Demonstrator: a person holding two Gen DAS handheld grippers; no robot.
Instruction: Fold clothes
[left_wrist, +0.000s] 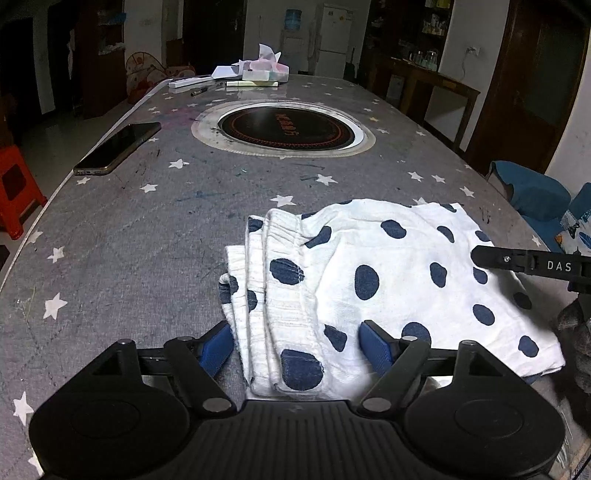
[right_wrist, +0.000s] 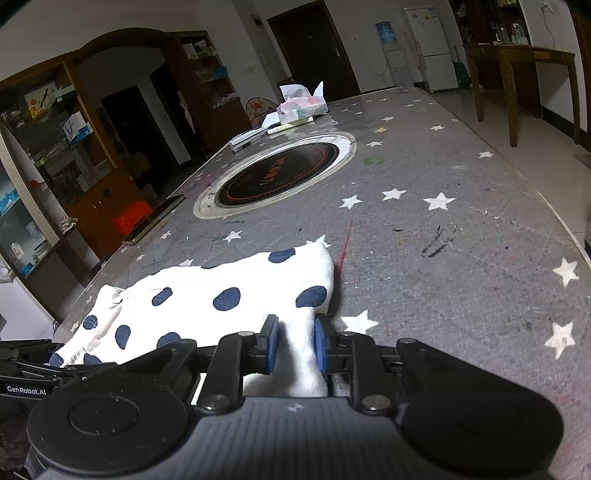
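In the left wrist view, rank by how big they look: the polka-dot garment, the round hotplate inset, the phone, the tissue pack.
Largest to smallest as seen:
1. polka-dot garment, though it is nearest the camera
2. round hotplate inset
3. phone
4. tissue pack, farthest away, so its true size is unsure

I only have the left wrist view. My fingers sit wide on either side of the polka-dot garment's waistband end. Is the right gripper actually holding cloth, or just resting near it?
Observer: The right gripper is shut on a bunched white corner of the polka-dot garment, pinched between both blue pads.
Operator: Which way is that corner from the table's edge?
Observer: The right wrist view shows open star-print tablecloth to the right of the garment before the edge.
Operator: Anything near it there?
Observer: Only dark scribble marks on the cloth; no objects.
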